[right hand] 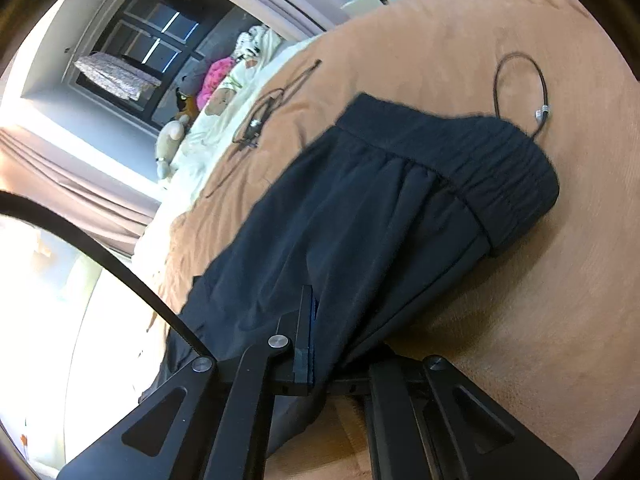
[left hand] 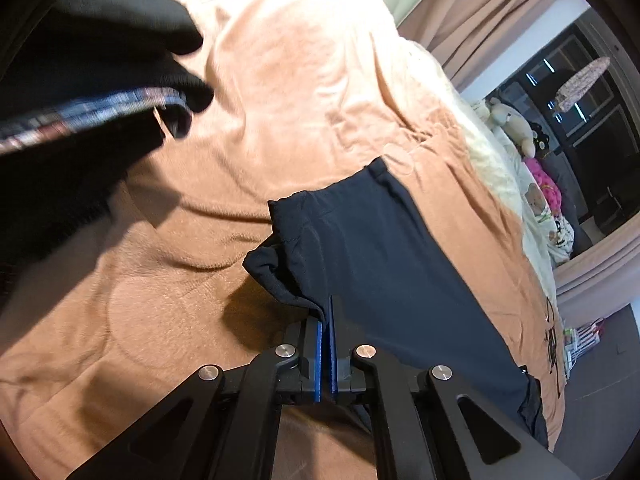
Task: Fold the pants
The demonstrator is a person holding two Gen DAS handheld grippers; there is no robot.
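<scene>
Under pants [right hand: 360,220], right gripper's [right hand: 316,320] far finger.

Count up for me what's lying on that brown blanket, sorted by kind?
Dark pants: 1
Cable loop with a white plug: 1
Tangled dark cord: 1
Total: 3, not counting the black clothing at the edge.

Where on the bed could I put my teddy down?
The blanket is bare between the pants and the dark clothes at the upper left. It is crowded past the waistband, where a looped cable lies, and near the tangled cord.
</scene>
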